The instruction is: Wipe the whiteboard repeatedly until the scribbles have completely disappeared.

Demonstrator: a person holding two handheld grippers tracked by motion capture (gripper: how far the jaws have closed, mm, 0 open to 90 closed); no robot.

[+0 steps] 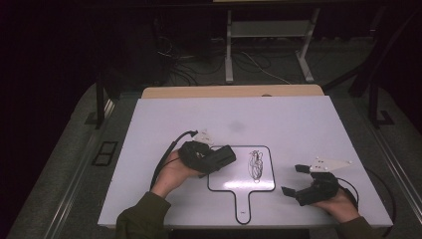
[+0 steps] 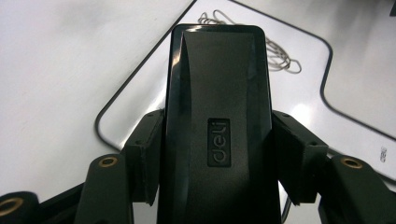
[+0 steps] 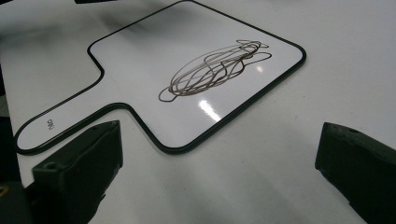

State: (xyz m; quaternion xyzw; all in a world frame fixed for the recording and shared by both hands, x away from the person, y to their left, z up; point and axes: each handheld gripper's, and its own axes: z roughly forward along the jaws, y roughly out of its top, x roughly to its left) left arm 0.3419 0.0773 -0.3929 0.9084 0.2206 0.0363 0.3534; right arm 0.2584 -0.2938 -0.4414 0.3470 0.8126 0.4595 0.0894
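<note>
A small white paddle-shaped whiteboard [image 1: 234,175] with a black rim lies on the table, a dark scribble [image 1: 256,165] drawn on it. My left gripper [image 1: 221,158] is shut on a black whiteboard eraser [image 2: 219,121], held over the board's left part, just left of the scribble [image 2: 275,56]. In the left gripper view both pads press the eraser's sides. My right gripper [image 1: 293,180] rests on the table right of the board, jaws wide open with nothing between them; its view looks across the board [image 3: 140,74] and the scribble [image 3: 215,67].
The white tabletop [image 1: 278,119] has bare room behind and to both sides of the board. A wooden edge [image 1: 234,91] runs along its far side. Beyond it are a dark floor, cables and a metal stand's legs [image 1: 229,59].
</note>
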